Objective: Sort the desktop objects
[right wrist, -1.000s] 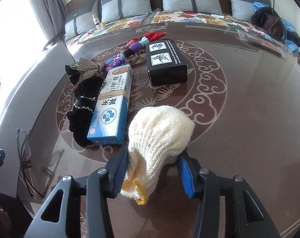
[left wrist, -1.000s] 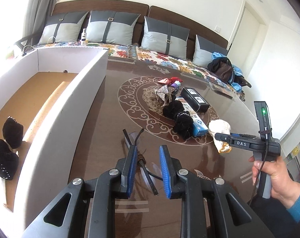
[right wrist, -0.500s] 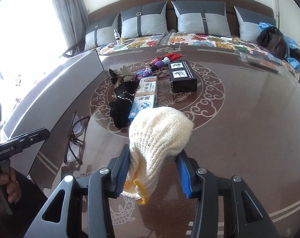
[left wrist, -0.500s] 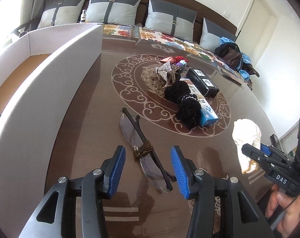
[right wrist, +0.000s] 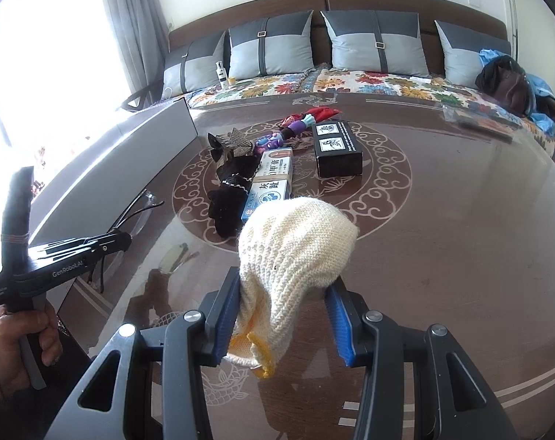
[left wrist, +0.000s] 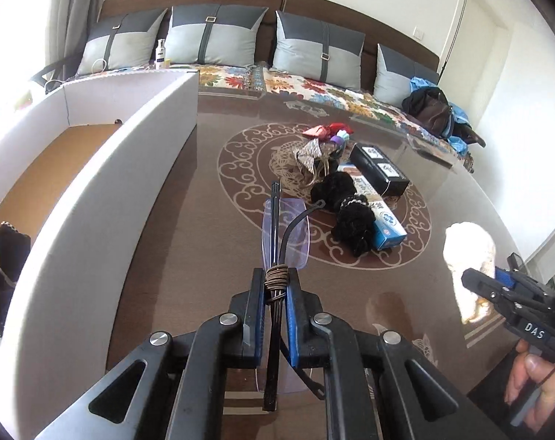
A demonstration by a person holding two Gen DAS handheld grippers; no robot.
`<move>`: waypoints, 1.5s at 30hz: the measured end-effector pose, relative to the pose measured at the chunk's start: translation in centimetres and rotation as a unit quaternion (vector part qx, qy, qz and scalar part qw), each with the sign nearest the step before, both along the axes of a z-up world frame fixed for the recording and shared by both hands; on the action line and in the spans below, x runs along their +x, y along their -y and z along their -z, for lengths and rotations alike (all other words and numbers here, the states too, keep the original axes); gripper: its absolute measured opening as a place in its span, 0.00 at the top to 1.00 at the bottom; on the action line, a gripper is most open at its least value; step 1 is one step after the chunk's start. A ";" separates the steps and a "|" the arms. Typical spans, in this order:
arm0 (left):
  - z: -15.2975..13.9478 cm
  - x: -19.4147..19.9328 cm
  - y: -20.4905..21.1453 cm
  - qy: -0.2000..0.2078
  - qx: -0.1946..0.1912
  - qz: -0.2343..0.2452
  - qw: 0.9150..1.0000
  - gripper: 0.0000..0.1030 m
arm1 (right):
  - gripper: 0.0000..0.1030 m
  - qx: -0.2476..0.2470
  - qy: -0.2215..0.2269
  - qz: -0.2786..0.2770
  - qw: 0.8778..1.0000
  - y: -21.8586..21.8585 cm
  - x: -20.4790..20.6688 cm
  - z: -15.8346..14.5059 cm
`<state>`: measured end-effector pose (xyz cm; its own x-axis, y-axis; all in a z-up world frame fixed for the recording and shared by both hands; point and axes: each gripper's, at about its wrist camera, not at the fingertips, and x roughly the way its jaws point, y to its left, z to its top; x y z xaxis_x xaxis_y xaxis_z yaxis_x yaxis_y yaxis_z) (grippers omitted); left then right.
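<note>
Left tongs [left wrist: 275, 295] just clamped shut on the folded glasses [left wrist: 283, 234], gripping at the brown cord wrapped round the frame. Half a second ago the jaws stood apart over them with the glasses flat on the table [left wrist: 189, 220]; now the lenses stick out ahead of the pads and look lifted clear in the right wrist view, reflection underneath. So the pick looks done; next step is probably the carry to the box.

Right tongs [right wrist: 283, 315] are unchanged: clamped on the cream knitted glove [right wrist: 295, 242], held above the table, jaws partly apart around the bulk of it.

Containers: one white-walled cardboard box [left wrist: 105, 168] beside the left tongs, along the table's left side. Inside, two dark items [left wrist: 9, 249] with pale trim sit at the near end; can't tell what they are. Rest of its floor is bare.

Not yet sorted on the table: black box [right wrist: 336, 150], blue-white carton [right wrist: 270, 179], black fabric piece [right wrist: 233, 190], toys behind.
</note>
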<state>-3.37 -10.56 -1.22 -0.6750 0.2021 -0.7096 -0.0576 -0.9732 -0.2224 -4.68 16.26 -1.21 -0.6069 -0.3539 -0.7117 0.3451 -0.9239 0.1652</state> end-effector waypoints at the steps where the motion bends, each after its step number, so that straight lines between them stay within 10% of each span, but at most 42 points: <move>1: -1.3 0.6 1.1 -0.010 0.009 -0.004 1.000 0.90 | 0.56 -0.001 -0.001 -0.008 1.000 0.7 0.0 -0.5; 12: -5.8 2.3 21.3 -0.004 -0.024 -0.131 0.991 0.91 | 0.56 -0.055 -0.020 -0.251 0.966 24.3 1.9 -9.2; 20: -0.6 1.5 30.6 0.097 -0.032 -0.206 0.973 0.89 | 0.55 0.026 0.045 -0.362 0.931 40.8 4.0 -4.9; 23: 0.9 1.6 31.3 0.123 -0.032 -0.217 0.968 0.63 | 0.38 0.078 0.055 -0.367 0.925 43.2 4.5 -2.6; 24: 1.0 2.1 31.3 0.120 -0.030 -0.221 0.967 0.41 | 0.23 0.088 0.057 -0.364 0.925 43.5 4.6 -2.2; 25: 1.0 2.8 31.3 0.111 -0.030 -0.225 0.967 0.30 | 0.14 0.089 0.057 -0.362 0.926 43.5 4.7 -2.2; 37: -4.9 5.4 23.7 -0.012 -0.093 -0.210 0.973 0.30 | 0.00 0.033 -0.073 -0.257 0.963 28.2 3.9 -6.2; 45: -8.7 4.9 11.4 -0.069 -0.076 -0.089 0.991 0.27 | 0.00 0.099 -0.037 -0.087 0.991 9.4 0.7 1.3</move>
<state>1.55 -21.98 7.51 -0.7836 -0.0317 -0.6205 0.0991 -0.9923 -0.0745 -4.01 6.89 -2.51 -0.6028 -0.3160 -0.7327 0.5060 -0.8614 -0.0448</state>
